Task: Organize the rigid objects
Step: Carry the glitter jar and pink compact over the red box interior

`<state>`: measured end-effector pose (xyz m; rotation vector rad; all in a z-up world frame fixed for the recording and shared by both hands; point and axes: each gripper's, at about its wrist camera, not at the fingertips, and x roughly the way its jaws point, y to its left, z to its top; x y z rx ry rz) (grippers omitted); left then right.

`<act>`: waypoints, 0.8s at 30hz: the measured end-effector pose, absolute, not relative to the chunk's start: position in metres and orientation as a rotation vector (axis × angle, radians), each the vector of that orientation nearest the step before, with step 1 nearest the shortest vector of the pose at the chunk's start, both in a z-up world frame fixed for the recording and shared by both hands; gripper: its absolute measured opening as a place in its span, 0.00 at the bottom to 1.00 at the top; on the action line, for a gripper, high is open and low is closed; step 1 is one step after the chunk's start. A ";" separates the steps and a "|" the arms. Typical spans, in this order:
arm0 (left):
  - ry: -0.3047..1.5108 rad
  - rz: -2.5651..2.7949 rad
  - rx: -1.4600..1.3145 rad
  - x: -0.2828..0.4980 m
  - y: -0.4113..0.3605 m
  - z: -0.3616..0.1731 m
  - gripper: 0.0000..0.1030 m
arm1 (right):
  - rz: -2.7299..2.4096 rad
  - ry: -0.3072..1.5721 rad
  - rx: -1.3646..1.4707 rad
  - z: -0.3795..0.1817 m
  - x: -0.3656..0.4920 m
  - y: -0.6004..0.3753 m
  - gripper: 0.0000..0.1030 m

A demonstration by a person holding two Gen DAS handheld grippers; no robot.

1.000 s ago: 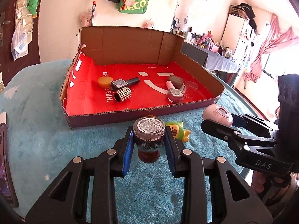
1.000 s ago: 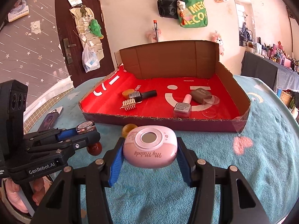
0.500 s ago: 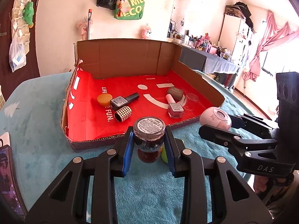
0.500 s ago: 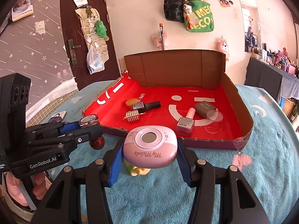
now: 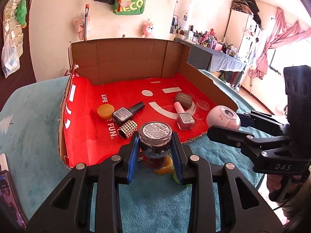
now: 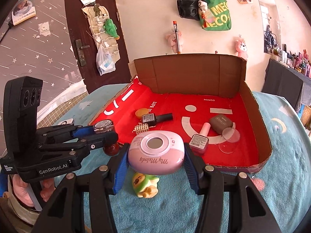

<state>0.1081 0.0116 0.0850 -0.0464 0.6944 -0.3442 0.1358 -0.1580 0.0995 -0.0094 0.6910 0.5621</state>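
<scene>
My left gripper [image 5: 155, 151] has its jaws clamped on a round glitter-filled glass bottle with a dark red cap [image 5: 155, 141], held above the near edge of the red-lined cardboard tray [image 5: 124, 71]. Glass is slick; a tilt could slip it onto the studded gold tube [image 5: 127, 129] below. My right gripper [image 6: 155, 155] has its jaws clamped on a smooth pink plastic oval case [image 6: 155, 152] just short of the tray's near edge, over a green and yellow toy [image 6: 144, 183], probably rubber, on the fuzzy teal cover [image 6: 281, 174].

Three nail-polish bottles [image 5: 124, 114], two tools [image 5: 155, 151], one box [image 5: 124, 64].
</scene>
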 end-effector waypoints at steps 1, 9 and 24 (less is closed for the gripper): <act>0.698 -0.345 -0.039 0.111 0.011 0.085 0.28 | 0.563 0.698 -0.005 0.099 0.140 -0.159 0.54; 0.753 -0.372 -0.027 0.137 0.007 0.077 0.28 | 0.580 0.787 0.033 0.086 0.174 -0.159 0.54; 0.830 -0.390 -0.046 0.171 0.006 0.055 0.28 | 0.593 0.873 0.071 0.062 0.203 -0.158 0.54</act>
